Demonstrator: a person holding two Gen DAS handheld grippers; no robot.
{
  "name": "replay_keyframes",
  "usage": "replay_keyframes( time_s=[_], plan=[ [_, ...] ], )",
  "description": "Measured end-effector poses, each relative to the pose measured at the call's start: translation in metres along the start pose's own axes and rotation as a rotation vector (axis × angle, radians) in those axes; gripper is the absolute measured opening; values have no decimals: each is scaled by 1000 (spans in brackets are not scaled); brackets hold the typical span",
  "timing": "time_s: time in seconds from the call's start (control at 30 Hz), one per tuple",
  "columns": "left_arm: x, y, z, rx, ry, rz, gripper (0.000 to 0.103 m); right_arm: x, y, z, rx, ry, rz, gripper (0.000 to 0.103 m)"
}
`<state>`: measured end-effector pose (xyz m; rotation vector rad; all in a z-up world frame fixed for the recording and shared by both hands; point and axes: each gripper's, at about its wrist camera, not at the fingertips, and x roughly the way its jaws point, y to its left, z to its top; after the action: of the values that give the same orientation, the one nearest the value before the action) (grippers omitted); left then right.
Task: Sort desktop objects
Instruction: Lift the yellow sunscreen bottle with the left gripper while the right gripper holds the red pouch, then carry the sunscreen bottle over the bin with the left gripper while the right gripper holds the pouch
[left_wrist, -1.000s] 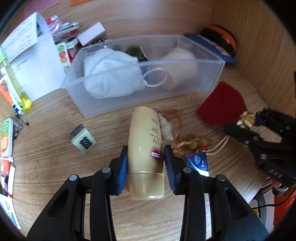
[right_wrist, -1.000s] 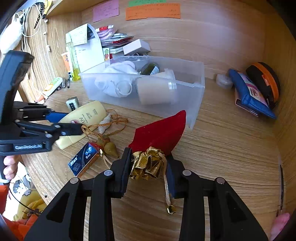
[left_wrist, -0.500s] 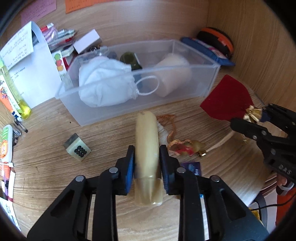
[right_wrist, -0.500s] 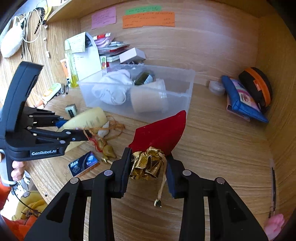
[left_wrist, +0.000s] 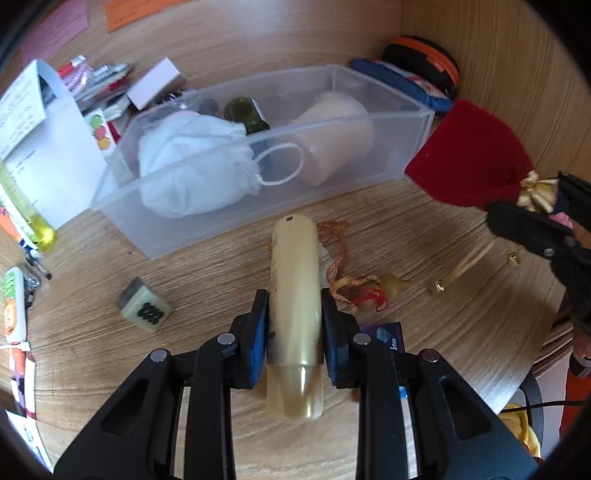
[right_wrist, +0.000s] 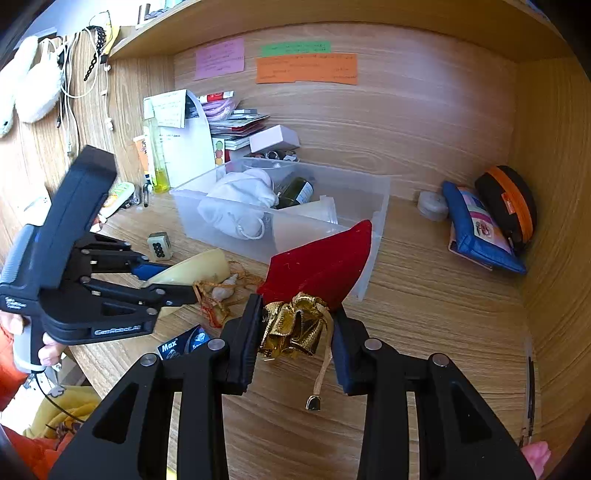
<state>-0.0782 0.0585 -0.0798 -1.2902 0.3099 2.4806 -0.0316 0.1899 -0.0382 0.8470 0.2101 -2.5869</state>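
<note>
Meanwhile left gripper (left_wrist: 294, 325) clamps tube (left_wrist: 295, 291), right gripper (right_wrist: 295, 332) pouch (right_wrist: 325, 266).

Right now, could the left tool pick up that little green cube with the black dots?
Probably not yet: the left tool is shut on the cream tube. The green cube lies unobstructed beside it.
</note>
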Motion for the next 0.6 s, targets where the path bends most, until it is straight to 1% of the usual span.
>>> replay_keyframes(
  time_s=[0.03, 0.13, 0.27, 0.4, 0.6],
  plan=[
    [4, -2, 0, 4, 11, -3, 27, 0, 0, 0, 3, -1, 1, 31],
    [8, -4, 3, -3, 6, 2, 27, -1, -1, 1, 6, -5, 1, 31],
    [8, 0, 5, -42, -13, 14, 27, -4, -1, 5, -8, -13, -3, 31],
    [-3, 9, 5, -82, -41, -12, 26, -5, -4, 11, -11, -22, -2, 31],
    [-22, 17, 10, -104, -99, -15, 26, -3, -8, 22, -4, -36, 12, 31]
  ],
)
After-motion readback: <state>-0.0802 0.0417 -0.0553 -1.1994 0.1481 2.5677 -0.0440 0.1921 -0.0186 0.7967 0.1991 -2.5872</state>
